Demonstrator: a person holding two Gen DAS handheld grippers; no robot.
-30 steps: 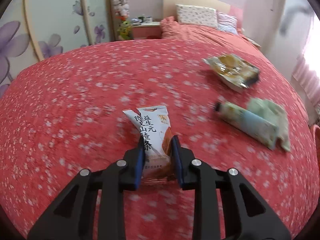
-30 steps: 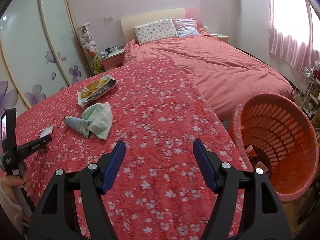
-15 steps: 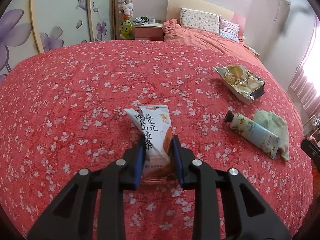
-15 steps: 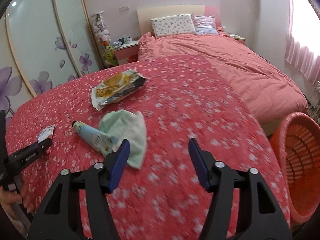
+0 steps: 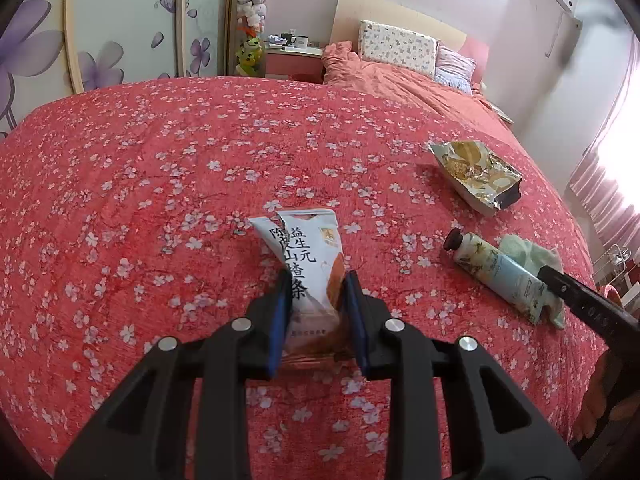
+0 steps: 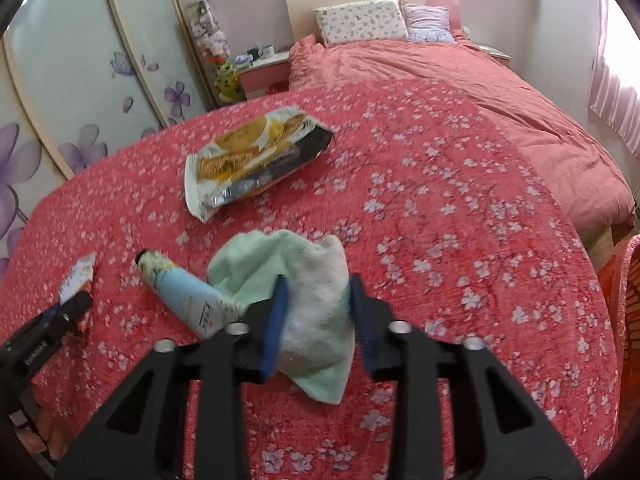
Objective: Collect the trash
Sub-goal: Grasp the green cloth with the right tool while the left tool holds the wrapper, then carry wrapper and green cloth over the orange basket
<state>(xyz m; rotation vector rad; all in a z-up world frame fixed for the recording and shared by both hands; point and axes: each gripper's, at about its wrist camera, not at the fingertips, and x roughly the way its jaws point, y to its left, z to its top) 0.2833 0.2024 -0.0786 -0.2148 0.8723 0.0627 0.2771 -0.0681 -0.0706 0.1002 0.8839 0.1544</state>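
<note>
Mid-bedspread (image 5: 160, 200), in the left wrist view, your left gripper (image 5: 316, 280) pinches the white snack packet (image 5: 308, 256) upright between narrow jaws. In the right wrist view, your right gripper (image 6: 318, 284) is closing around the green cloth (image 6: 308, 280), beside the tube (image 6: 184, 292); the foil bag (image 6: 252, 156) lies nearer the bedspread's far edge.

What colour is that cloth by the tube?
Pale green cloth, clearest in the right wrist view.

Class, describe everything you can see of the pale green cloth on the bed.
The pale green cloth is a soft, fluffy towel-like fabric, crumpled in a loose heap on the red flowered bedspread. Its left edge lies against the cream tube. The right gripper is closing around its middle, blue pads at either side of the bunched fabric. One corner trails toward the camera.
</note>
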